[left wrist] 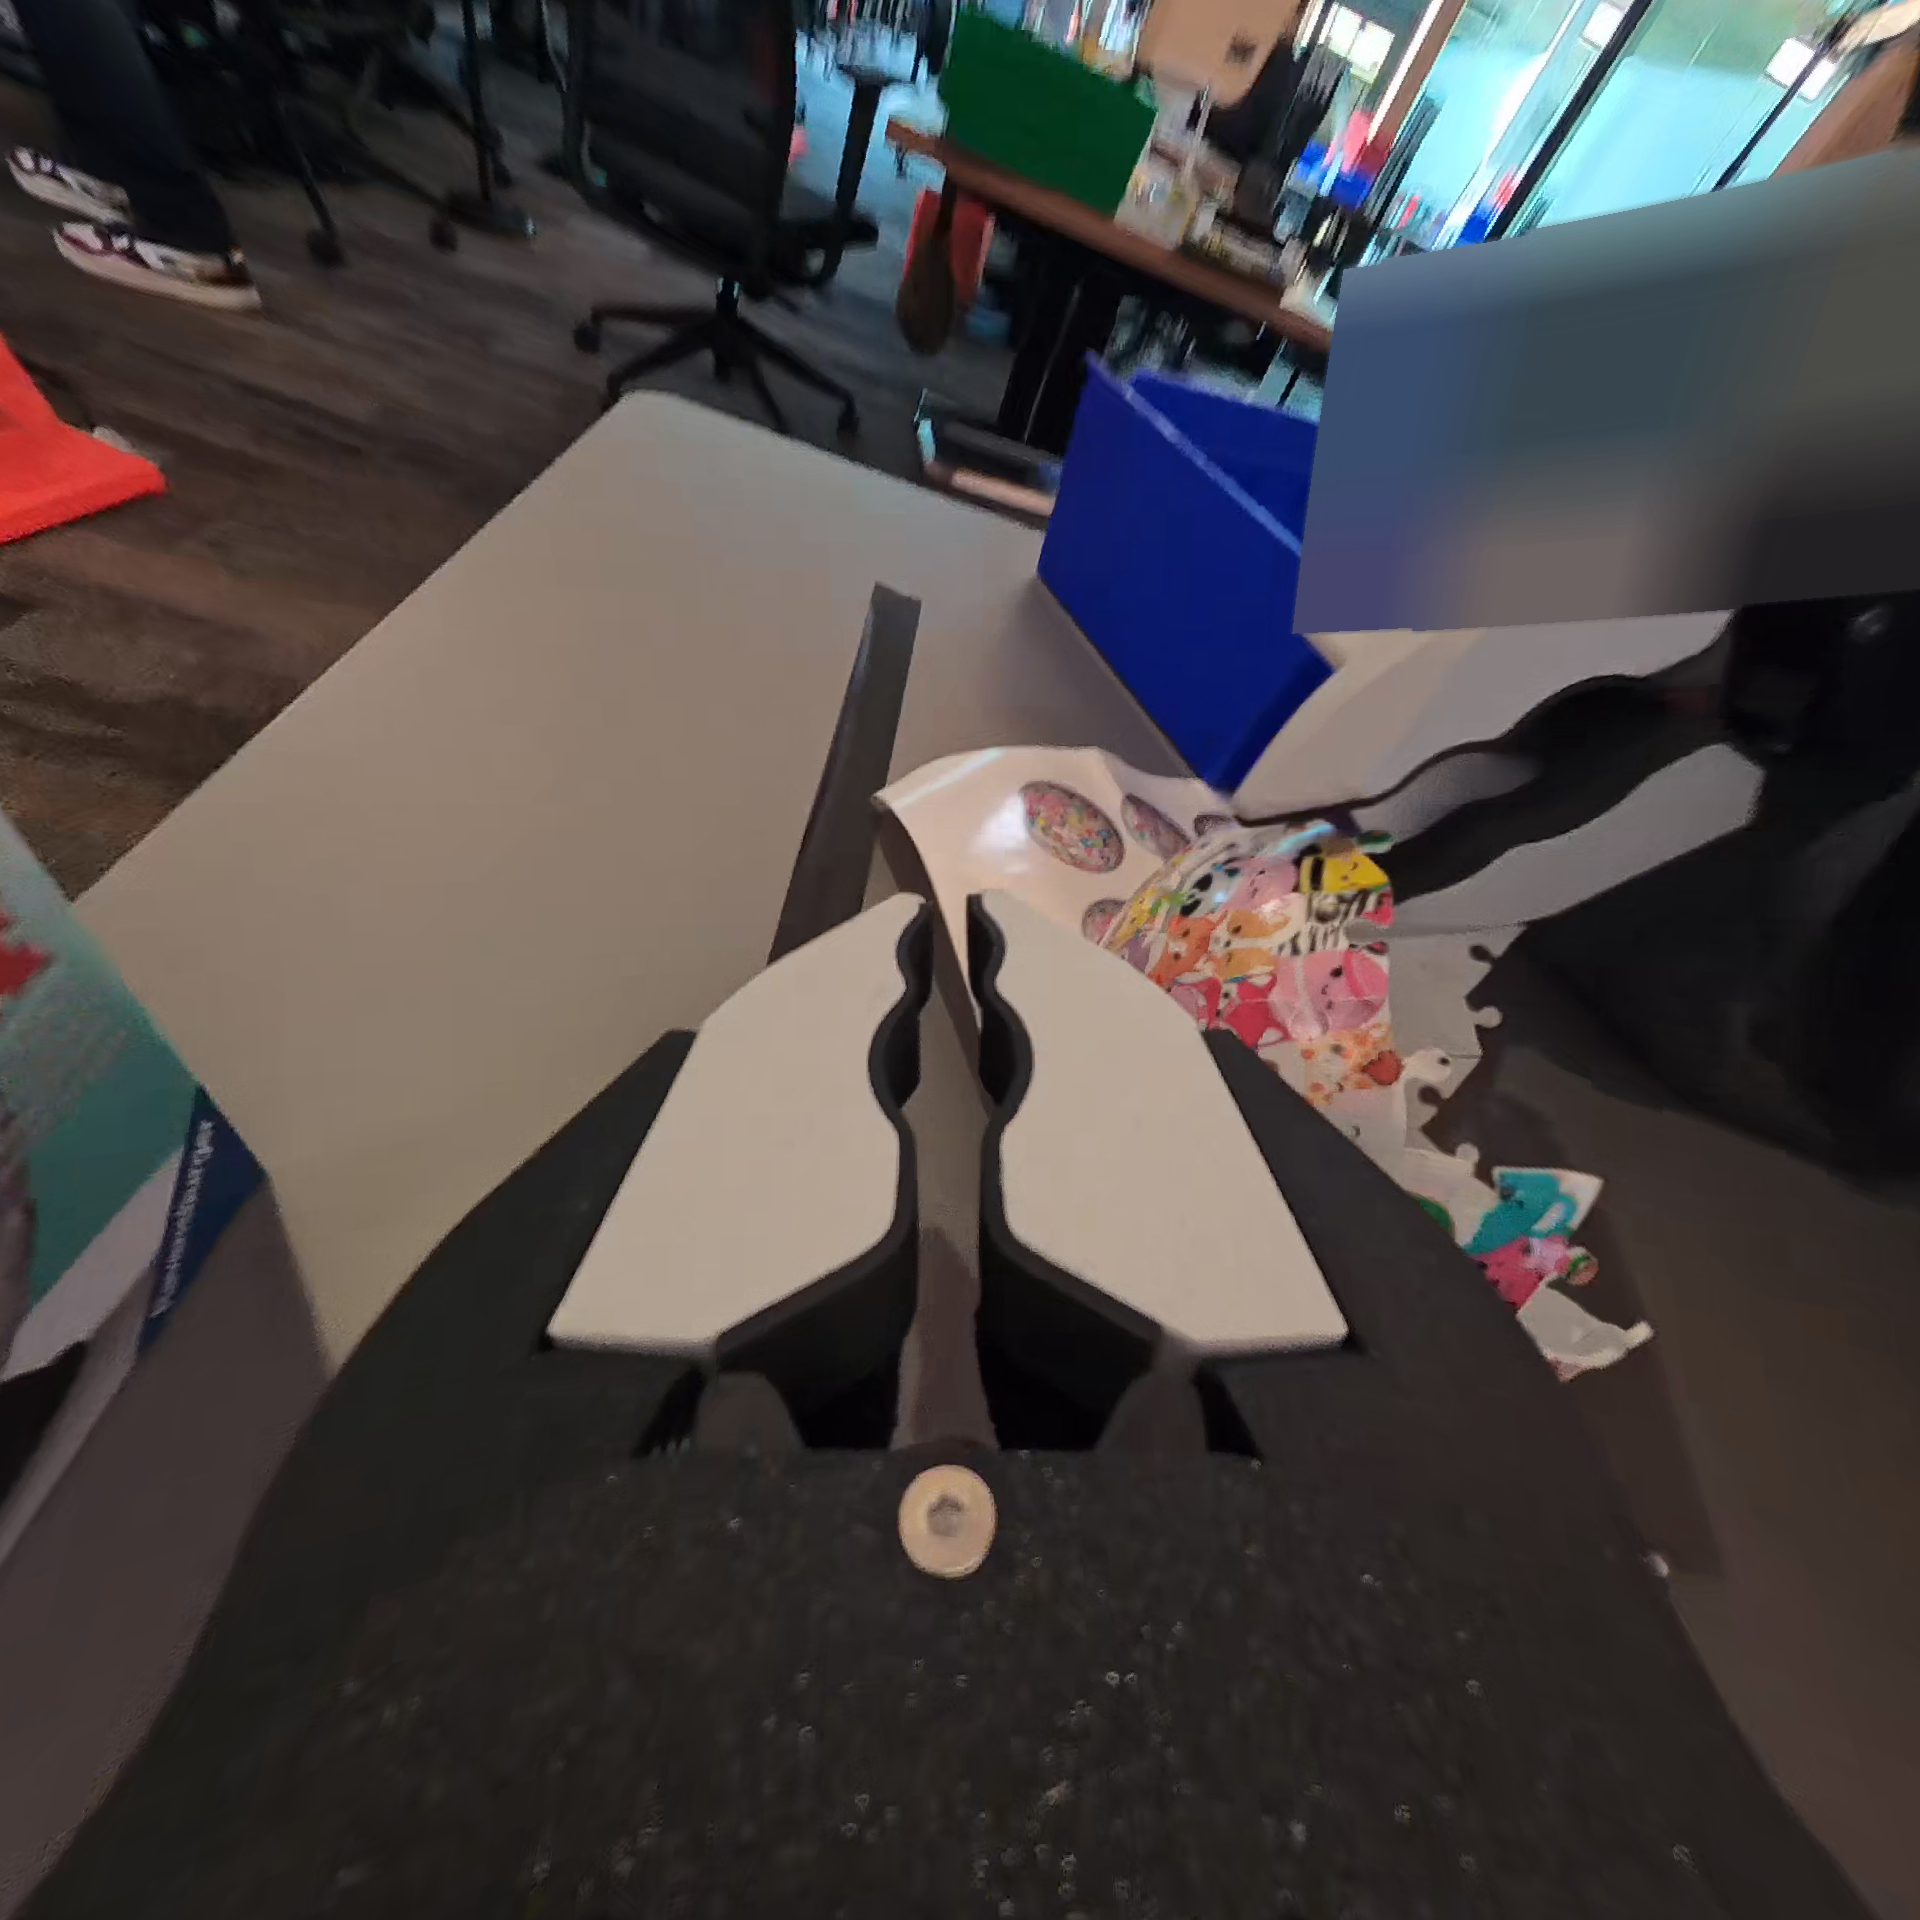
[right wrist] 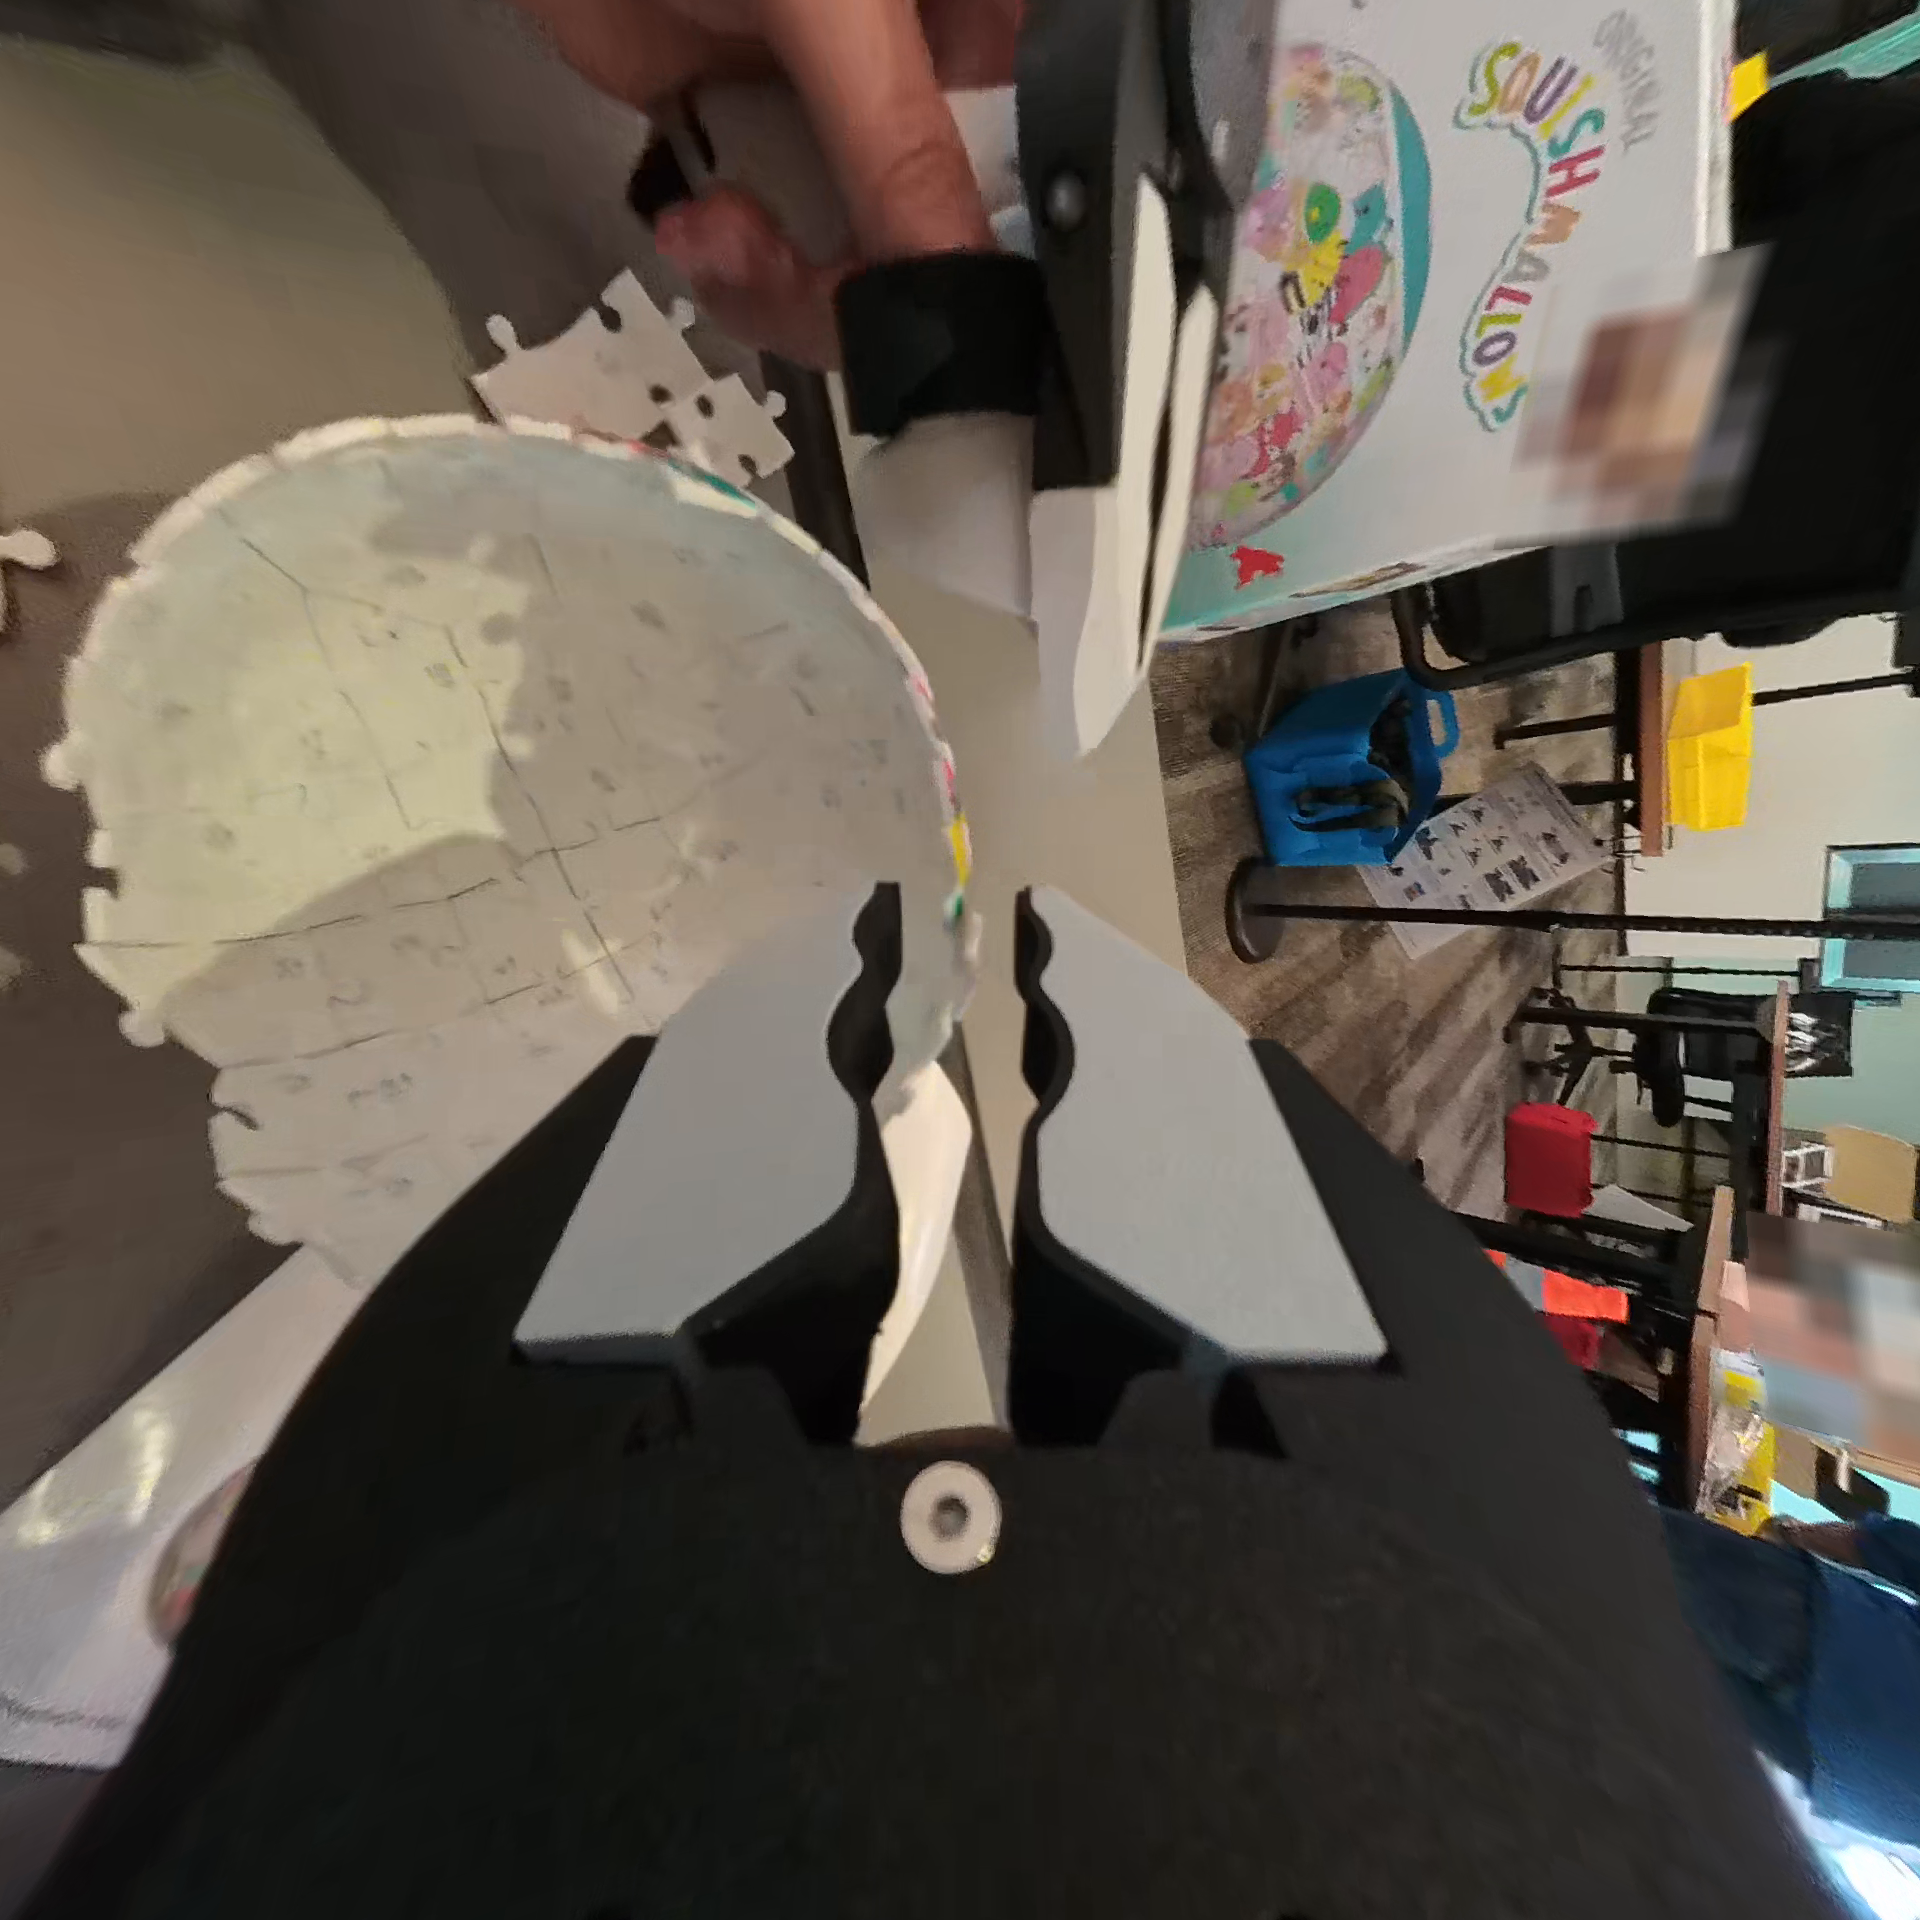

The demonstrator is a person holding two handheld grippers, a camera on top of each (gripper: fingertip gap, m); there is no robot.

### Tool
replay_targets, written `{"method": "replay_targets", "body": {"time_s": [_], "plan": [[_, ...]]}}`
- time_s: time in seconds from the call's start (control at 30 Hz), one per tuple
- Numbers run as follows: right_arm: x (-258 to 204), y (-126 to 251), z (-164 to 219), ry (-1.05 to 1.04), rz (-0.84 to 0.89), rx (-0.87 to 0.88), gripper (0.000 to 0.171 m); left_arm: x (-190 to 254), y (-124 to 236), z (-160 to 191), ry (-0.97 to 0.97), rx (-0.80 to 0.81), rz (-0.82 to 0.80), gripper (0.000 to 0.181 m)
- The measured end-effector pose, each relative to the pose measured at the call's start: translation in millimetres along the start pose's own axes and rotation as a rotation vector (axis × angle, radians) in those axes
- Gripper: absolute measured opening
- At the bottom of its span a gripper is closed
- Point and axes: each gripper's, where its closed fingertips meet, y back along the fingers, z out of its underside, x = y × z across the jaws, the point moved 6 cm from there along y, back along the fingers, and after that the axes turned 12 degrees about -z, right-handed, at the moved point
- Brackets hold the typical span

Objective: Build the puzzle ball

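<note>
The partly built puzzle ball [left wrist: 1278, 966] is a half shell with a colourful cartoon outside. Its white inside [right wrist: 468, 748] faces the right wrist camera. My right gripper [right wrist: 956, 909] is shut on the shell's rim, which runs between its fingers; it also shows in the left wrist view [left wrist: 1309, 868], gripping the shell from the right. My left gripper [left wrist: 948, 914] is shut and empty, just left of the shell. In the right wrist view it [right wrist: 1107, 717] hangs beyond the shell, held by a hand [right wrist: 831, 156]. Joined loose pieces [left wrist: 1527, 1236] lie on the dark mat [left wrist: 1745, 1403].
A white sticker sheet [left wrist: 987, 821] lies behind the shell. A blue bin [left wrist: 1174, 582] stands at the back right. The puzzle box [right wrist: 1455, 260] stands at the table's left [left wrist: 94, 1091]. White face-down pieces [right wrist: 644, 374] lie beyond the shell. Office chairs and tables stand farther off. About 6 cm separates my left fingertips from my right.
</note>
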Motion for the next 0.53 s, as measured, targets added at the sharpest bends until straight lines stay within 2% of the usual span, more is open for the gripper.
{"method": "replay_targets", "body": {"time_s": [0.13, 0.37, 0.47, 0.53], "plan": [[3.0, 3.7, -0.2, -0.040, 0.006, 0.065, 0.021, -5.5, 0.6, 0.9, 0.040, 0.023, 0.081, 0.005], [7.2, 3.1, 12.8, -0.093, -0.013, 0.024, 0.029, 6.6, 4.3, 2.5, 0.051, 0.116, 0.201, 0.005], [3.7, -1.0, 16.4, -0.082, -0.037, 0.025, 0.025, 20.0, 6.2, -2.6, 0.028, 0.140, 0.252, 0.005], [1.0, -3.3, 16.7, -0.040, -0.021, 0.018, 0.015, 24.9, 12.4, -11.7, 0.001, 0.159, 0.241, 0.005]]}}
